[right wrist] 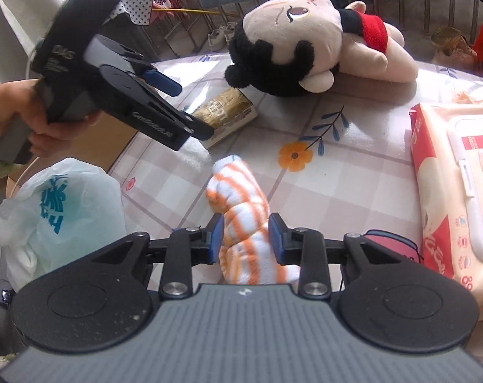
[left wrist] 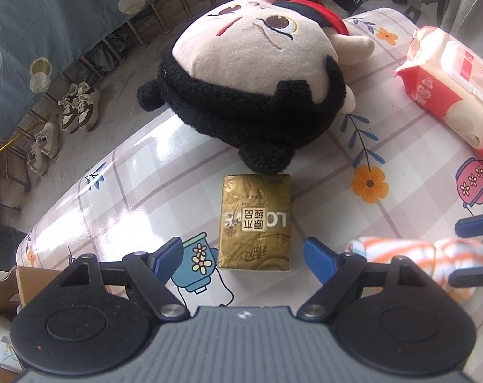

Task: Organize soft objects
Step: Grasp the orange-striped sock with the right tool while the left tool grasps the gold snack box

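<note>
step: two pick-ups are under way at once, one soft thing per hand, judging by how each tool is placed.
left tool (left wrist: pixel 241 253): released, jaws wide, hanging over the gold tissue pack (left wrist: pixel 256 221), which lies flat on the counter (left wrist: pixel 139 191) between the two blue fingers with gaps on both sides.
right tool (right wrist: pixel 246 234): clenched on the striped sock roll (right wrist: pixel 241 204); both blue pads press into its near end, while the far end lies on the counter.
plush doll (left wrist: pixel 257 73): lies on its side at the back of the counter, its black hair touching the far end of the tissue pack.
wipes pack (right wrist: pixel 458 191): on the right side of the counter, apart from both tools.
white bag (right wrist: pixel 63 210): just off the counter's left edge.
next move: left tool needs to drop lower and pinch the tissue pack across its width without nudging the doll; right needs a firm hold before lifting, as the roll may sag or unroll.
</note>
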